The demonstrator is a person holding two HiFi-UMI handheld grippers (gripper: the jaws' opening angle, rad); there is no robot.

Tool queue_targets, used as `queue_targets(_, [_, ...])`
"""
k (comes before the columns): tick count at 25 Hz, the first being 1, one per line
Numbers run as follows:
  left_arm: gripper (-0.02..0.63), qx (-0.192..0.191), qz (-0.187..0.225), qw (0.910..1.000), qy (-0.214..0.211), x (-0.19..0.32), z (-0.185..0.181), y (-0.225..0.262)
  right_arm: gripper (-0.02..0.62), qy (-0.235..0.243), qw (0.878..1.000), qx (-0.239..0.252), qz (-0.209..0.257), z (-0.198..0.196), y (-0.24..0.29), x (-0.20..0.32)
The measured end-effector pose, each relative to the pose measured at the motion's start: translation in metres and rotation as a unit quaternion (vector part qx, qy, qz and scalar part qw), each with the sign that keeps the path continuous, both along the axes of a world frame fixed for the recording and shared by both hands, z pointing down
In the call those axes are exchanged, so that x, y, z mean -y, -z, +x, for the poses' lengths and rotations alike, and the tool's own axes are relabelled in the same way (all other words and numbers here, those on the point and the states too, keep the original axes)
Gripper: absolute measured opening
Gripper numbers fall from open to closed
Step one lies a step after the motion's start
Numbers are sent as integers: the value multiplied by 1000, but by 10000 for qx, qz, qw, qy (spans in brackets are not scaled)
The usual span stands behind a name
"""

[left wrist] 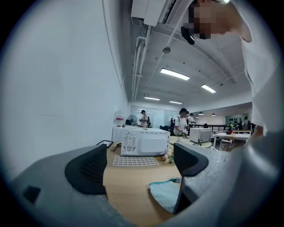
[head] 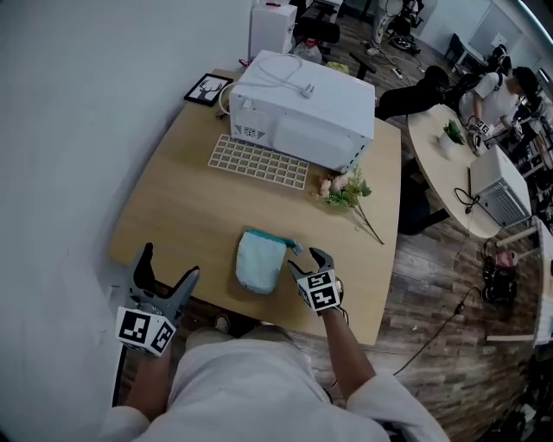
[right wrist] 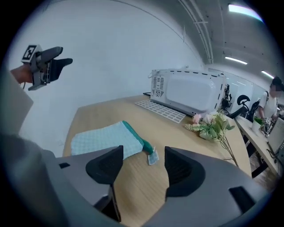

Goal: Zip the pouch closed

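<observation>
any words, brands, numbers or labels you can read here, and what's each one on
No text is readable in any view.
Red label on the white box: too small to read.
Tag at the zip end of the pouch: blurred, unreadable.
Framed picture: a dark figure, no words visible.
Marker cubes on the left tongs and right tongs: square patterns only, no letters.

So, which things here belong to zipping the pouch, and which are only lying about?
Job: light blue fabric pouch with teal zip; small pull tag; right gripper; left gripper.
Lying about: white microwave oven; white grid tray; pink flower sprig; black picture frame.
</observation>
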State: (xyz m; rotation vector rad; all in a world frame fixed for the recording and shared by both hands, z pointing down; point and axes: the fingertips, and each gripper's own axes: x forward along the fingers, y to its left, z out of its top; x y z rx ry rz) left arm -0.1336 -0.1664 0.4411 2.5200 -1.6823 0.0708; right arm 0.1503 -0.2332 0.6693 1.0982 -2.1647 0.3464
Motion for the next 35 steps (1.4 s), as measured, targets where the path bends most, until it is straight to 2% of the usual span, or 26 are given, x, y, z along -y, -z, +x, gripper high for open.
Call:
queue_targets(4, [465,-27,-149,9993,328,-7,-11,-2,272,147,9994,-298,-62,0,-27,16])
queue_targets(11, [465,-35,-286,9967,764,-20,-29,-5,241,117,9988,-407,-255,-3,-39,31])
queue_targets(16, [465,-20,-275,9951,951,-28,-33,-1,218,-225,9967,-269,-738,6,-55,38])
queue_targets(19, [465,-47,-300,9942,1032,-30,-37,-4,177,-215,9934,-340,-1077,8,-67,37])
queue_targets(22, [465,-68,-317,9941,1034,-31,-36,-5,160,-254,9924,-288,-1170,9,-70,37])
queue_targets(29, [465,-92,-378,9950,924,-31,-28,-9,97,-289,9931,-298,-1097,12,-67,40])
queue_targets(30, [465,-97,-392,9951,898,-30,-27,-9,39,-258,9939,-338,-1014,12,-65,41])
queue_targets(31, [465,-105,-404,9953,869,-30,-25,-10,24,-206,9950,-387,-892,11,-62,42])
queue_targets(35, [465,-147,-424,9964,713,-27,-16,-13,17,92,9985,-491,-237,3,-34,48])
